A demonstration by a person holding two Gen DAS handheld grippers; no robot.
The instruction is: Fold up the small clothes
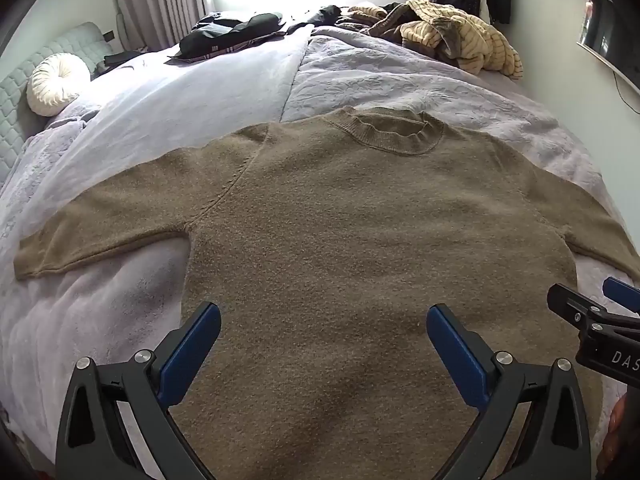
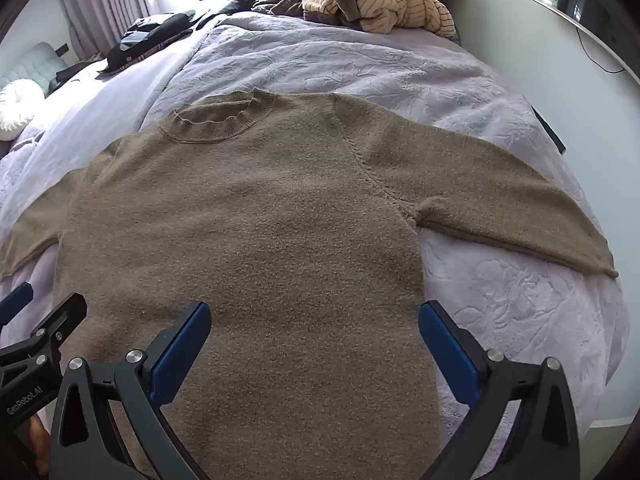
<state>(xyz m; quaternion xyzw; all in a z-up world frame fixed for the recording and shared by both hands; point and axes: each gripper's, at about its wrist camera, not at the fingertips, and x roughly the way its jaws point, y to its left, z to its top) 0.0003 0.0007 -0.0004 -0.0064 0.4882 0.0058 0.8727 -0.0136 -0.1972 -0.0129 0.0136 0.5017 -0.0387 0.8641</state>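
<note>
A brown knitted sweater [image 1: 340, 232] [image 2: 256, 232] lies flat on the bed, collar [image 1: 394, 132] away from me and both sleeves spread sideways. My left gripper [image 1: 322, 320] hovers over the sweater's lower left part, wide open, nothing between its blue pads. Over the lower right part, near the side hem, my right gripper [image 2: 316, 318] is also wide open and holds nothing. Each gripper shows at the edge of the other's view: the right gripper [image 1: 592, 312] in the left wrist view, the left gripper [image 2: 36, 320] in the right wrist view.
The bed is covered by a lilac quilt [image 1: 400, 76] [image 2: 360, 64]. A heap of striped beige and brown clothes [image 1: 452, 36] [image 2: 372, 4] lies at the far end, dark garments [image 1: 228, 36] at the far left. A round white cushion [image 1: 56, 84] sits left. A wall screen [image 1: 608, 44] hangs right.
</note>
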